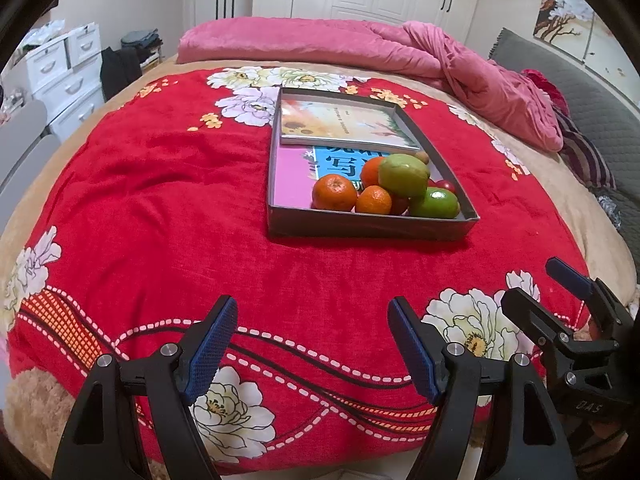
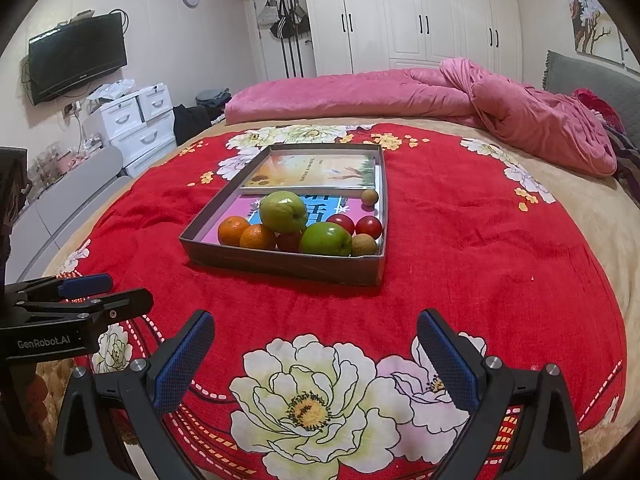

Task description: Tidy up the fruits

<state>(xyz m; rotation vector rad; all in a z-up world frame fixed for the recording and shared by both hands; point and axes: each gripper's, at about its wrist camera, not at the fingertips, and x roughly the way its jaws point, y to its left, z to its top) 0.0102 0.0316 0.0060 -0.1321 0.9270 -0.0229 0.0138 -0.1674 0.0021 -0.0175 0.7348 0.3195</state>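
A shallow grey box [image 1: 368,227] [image 2: 280,265] lies on the red flowered blanket. In its near end sit a pile of fruit: oranges [image 1: 334,193] [image 2: 257,237], two green apples [image 1: 404,175] [image 2: 325,239], red fruits [image 2: 369,227] and small brown ones [image 2: 363,245]. Books [image 1: 344,124] [image 2: 316,172] lie at the far end. My left gripper [image 1: 312,344] is open and empty, low over the blanket short of the box. My right gripper [image 2: 316,360] is open and empty beside it; it also shows in the left wrist view [image 1: 544,284].
A pink duvet [image 2: 420,96] lies bunched along the far side of the bed. White drawers [image 2: 136,124] and a wall TV [image 2: 78,58] stand left. Wardrobes [image 2: 420,16] line the back wall. A grey headboard [image 1: 592,96] is at right.
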